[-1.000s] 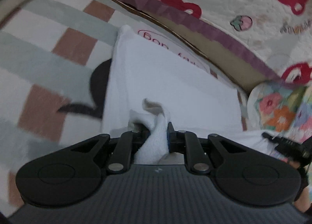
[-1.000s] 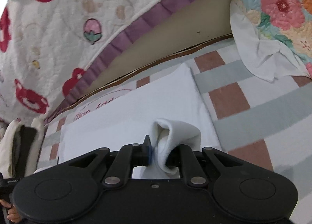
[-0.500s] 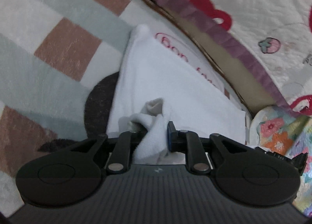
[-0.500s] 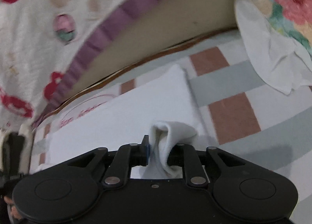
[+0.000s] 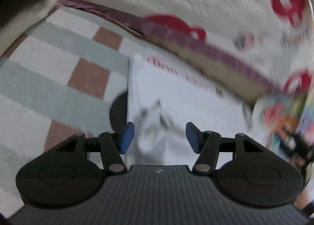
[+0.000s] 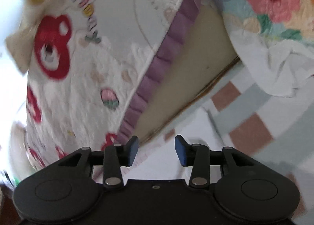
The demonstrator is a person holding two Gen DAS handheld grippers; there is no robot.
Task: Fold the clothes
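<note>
release step of a fold, by the look of it: left gripper (image 5: 160, 134) has its jaws spread and opening, with a rumpled bit of the white garment (image 5: 176, 107) lying slack between the blue pads (image 5: 125, 136), neither pad pressing on it. right gripper (image 6: 156, 149) is likewise spread and opening, nothing between its pads; past them only the garment's pale edge (image 6: 198, 125) and the rug. garment sits flat on the checked rug (image 5: 58, 72) as a roughly rectangular fold, far edge close to the bed base, red lettering (image 5: 176, 74) showing along that far edge. both views are motion-blurred, so fine creases can't be read. my read: fold is mostly laid, and the loose bunch at the near left corner needs to drop flat. next move likely calls for backing both tools clear without dragging cloth, then either smoothing that bunch or taking new corners for another fold; can't tell if another fold is needed. surroundings: quilt with red bear print (image 6: 78, 52) and purple ruffle trim (image 6: 157, 64) hangs over the bed side at far, floral bedding (image 6: 270, 3) at the right with a white cloth (image 6: 274, 68) drooping toward the rug, dark round patch (image 5: 119, 111) on the rug touching the garment's left edge. risks: pad snagging the slack cloth on retreat, and little room on the far side.
</note>
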